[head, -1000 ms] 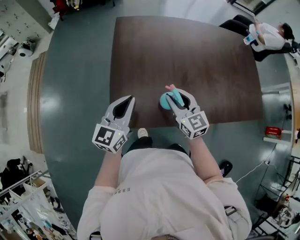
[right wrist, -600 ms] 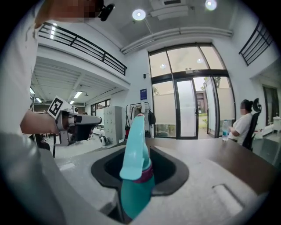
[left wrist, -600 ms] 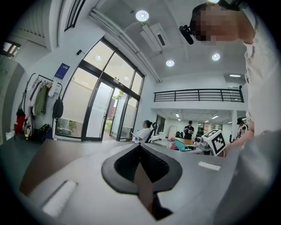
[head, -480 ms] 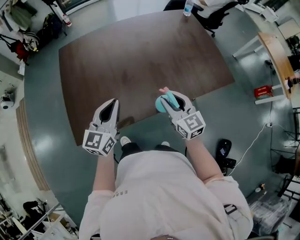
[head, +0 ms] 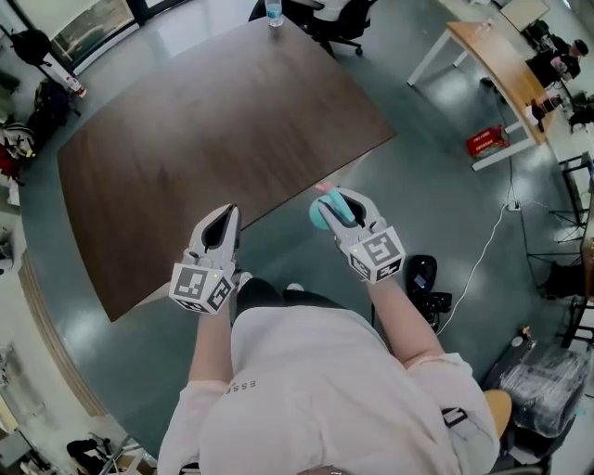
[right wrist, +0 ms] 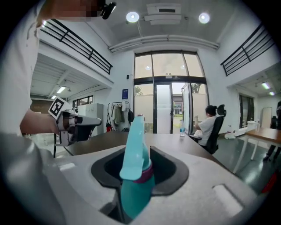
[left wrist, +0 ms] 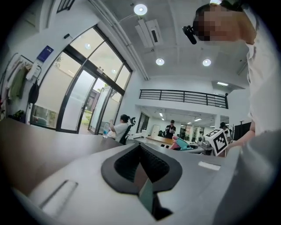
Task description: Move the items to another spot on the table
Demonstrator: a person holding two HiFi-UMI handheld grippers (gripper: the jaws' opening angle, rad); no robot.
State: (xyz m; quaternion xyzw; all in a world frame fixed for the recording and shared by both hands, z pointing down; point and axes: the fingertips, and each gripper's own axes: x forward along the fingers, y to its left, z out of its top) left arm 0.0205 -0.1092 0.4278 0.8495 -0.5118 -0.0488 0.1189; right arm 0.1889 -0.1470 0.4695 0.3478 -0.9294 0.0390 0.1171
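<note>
Frame centre-right: right gripper jaws clamp teal plastic item mid-body, likely light, stiff, slick; left gripper jaws closed, empty.

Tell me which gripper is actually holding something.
The right gripper: its jaws clamp a teal item with a purple band. The left gripper has its jaws together with nothing between them.

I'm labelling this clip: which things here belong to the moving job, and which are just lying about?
Job: teal item, clamped in the right gripper; left gripper, shut and empty; brown table.
Lying about: water bottle at the table's far end; office chair; red crate on the floor.
</note>
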